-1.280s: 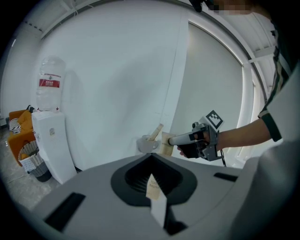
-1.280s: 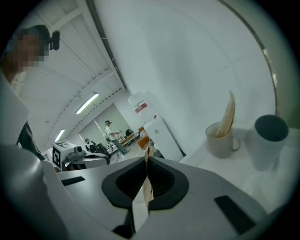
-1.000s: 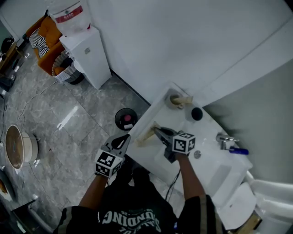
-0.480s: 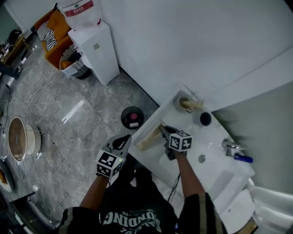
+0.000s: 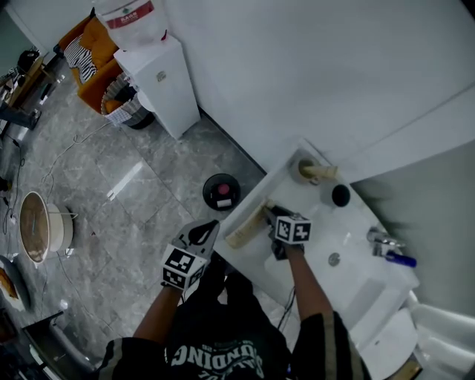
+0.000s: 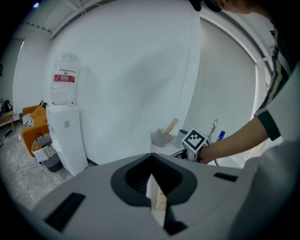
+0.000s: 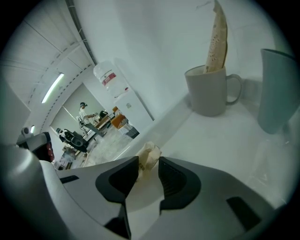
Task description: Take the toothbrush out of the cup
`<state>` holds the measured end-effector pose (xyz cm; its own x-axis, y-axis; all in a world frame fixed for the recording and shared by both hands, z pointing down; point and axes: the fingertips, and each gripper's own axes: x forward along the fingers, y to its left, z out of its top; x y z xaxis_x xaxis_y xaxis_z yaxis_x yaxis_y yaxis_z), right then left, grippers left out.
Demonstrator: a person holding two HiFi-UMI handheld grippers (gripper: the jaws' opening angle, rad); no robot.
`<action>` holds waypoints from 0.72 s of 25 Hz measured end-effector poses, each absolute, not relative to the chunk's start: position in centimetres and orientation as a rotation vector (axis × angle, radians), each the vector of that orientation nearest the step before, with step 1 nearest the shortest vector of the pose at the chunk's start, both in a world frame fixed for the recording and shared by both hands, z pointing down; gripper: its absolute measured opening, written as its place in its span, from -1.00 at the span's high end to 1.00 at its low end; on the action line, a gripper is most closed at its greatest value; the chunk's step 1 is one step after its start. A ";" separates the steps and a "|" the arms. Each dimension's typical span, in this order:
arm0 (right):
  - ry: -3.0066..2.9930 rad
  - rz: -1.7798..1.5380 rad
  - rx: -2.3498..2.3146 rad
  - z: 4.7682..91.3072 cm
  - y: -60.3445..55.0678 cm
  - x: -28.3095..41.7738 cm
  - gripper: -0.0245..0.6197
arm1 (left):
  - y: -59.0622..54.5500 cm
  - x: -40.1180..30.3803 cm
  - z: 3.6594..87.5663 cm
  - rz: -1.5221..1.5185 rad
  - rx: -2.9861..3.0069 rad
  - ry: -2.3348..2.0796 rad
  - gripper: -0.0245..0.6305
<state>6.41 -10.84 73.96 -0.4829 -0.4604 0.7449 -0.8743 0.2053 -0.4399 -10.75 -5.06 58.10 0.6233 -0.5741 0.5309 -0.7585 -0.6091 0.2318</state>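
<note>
A white water dispenser (image 5: 159, 82) with 1 bottle (image 5: 126, 16) on top stands against the wall. Just beside it are a woven basket (image 5: 119, 104) and an orange seat (image 5: 85, 44) draped with striped cloth. On the grey marble floor (image 5: 126, 193) a round black disc (image 5: 221, 191) with a pink centre lies near the white surface (image 5: 319, 215). A round stool-like thing (image 5: 37, 226) sits well apart at the left. On the surface stand 1 dark tumbler (image 5: 340, 195) and a faucet (image 5: 380, 241), with a blue item (image 5: 404, 260) just beside the faucet and a drain (image 5: 334, 259) near it.

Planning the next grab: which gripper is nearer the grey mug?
Right. The right gripper is over the counter, short of the mug; the left gripper hangs off it, over the floor.
</note>
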 end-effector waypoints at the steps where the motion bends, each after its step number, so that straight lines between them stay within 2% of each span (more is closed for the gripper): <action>1: -2.018 1.200 1.250 74.1 -10.8 6.6 0.56 | -5.1 -10.7 58.1 0.572 2.412 -1.049 0.93; 4: -2.007 1.159 1.312 73.9 -11.1 7.0 0.49 | -5.1 -10.7 58.1 0.580 2.418 -1.034 0.93; 18: -1.983 1.086 1.343 71.5 -9.9 8.4 0.49 | -5.5 -8.9 56.6 0.558 2.523 -0.978 0.93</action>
<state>8.44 -9.89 71.55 -0.3835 -0.5186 0.7642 -0.9232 0.1925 -0.3326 -8.94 -5.53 56.60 0.6794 -0.5489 0.4870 -0.6984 -0.6874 0.1995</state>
